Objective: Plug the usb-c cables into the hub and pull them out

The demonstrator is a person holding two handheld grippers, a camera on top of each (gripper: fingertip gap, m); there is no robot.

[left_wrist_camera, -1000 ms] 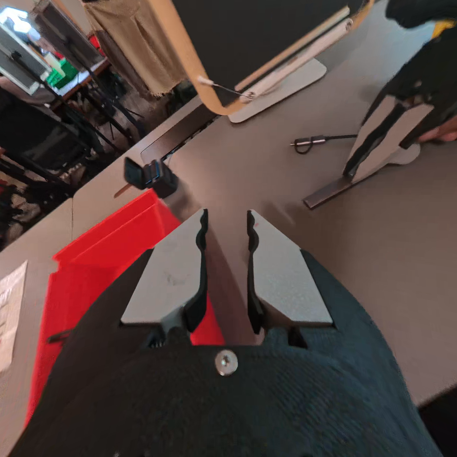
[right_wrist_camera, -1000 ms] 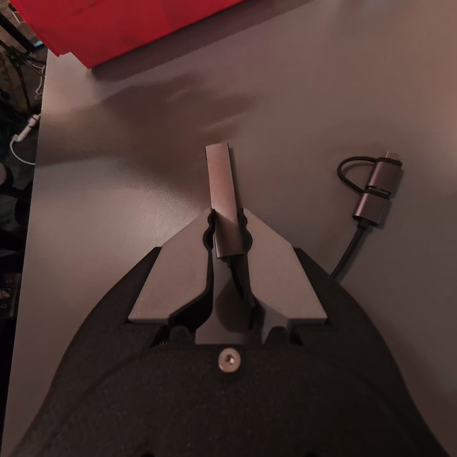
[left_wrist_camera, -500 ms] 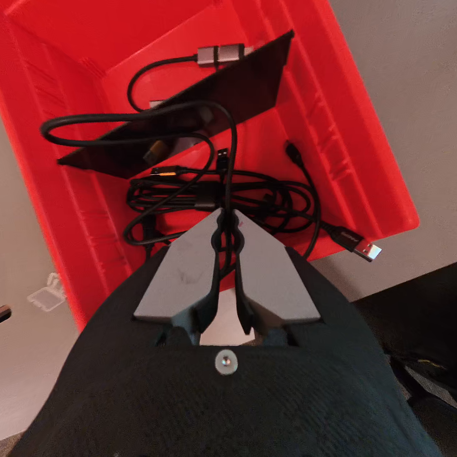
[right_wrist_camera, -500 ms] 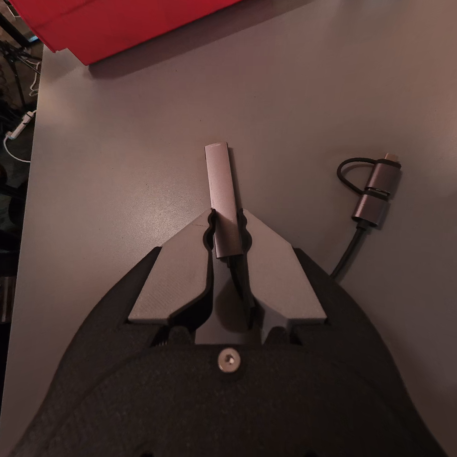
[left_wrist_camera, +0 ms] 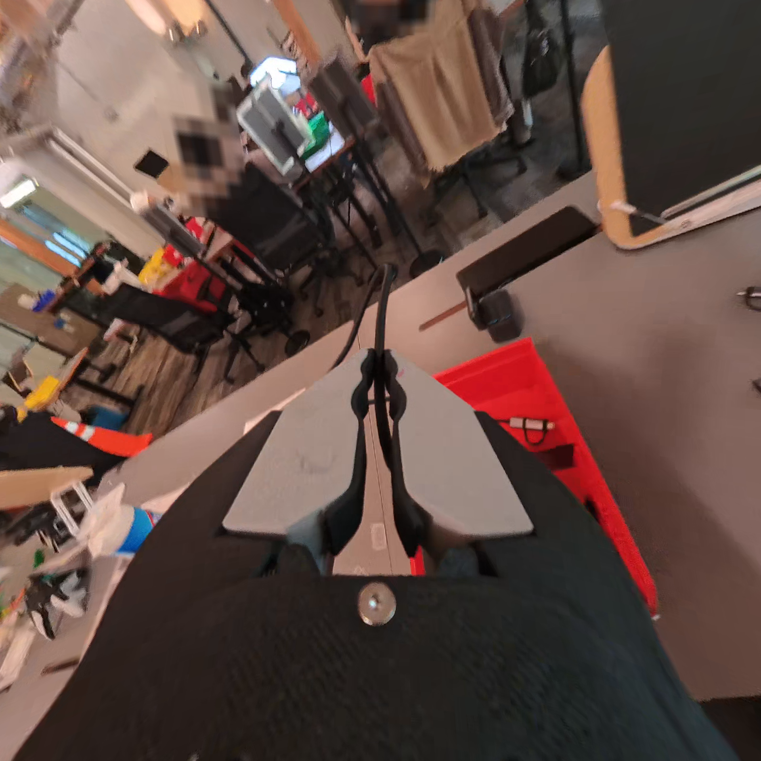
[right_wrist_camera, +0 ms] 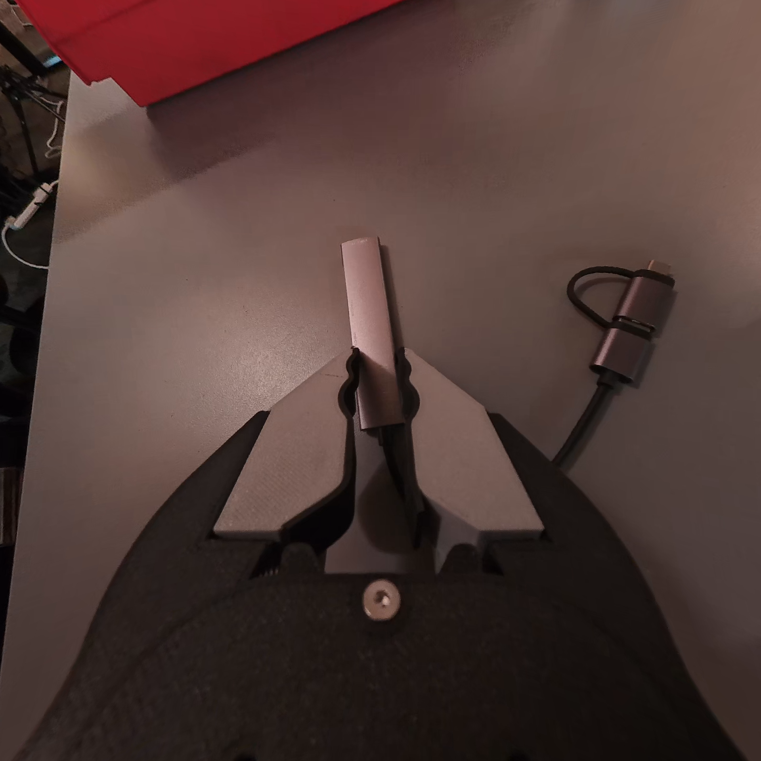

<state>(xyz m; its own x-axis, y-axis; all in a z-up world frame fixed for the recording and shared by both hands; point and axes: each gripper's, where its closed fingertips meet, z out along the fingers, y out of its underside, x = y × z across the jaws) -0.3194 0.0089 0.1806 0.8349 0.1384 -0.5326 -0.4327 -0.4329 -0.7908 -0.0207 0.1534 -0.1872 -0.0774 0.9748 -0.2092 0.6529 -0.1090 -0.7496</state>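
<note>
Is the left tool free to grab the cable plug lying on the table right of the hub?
Probably not yet: the left tool is shut on a black cable, and the plug lies beside the hub.

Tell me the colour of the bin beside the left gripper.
The bin is bright red; the left wrist view shows it best, open side up.

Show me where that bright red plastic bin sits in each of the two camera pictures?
Left wrist view: the bright red plastic bin lies right of centre, open, just beyond the tool's right finger.
Right wrist view: only its outer wall shows, along the top-left edge.
Shared landmark: the grey tabletop it rests on.
</note>
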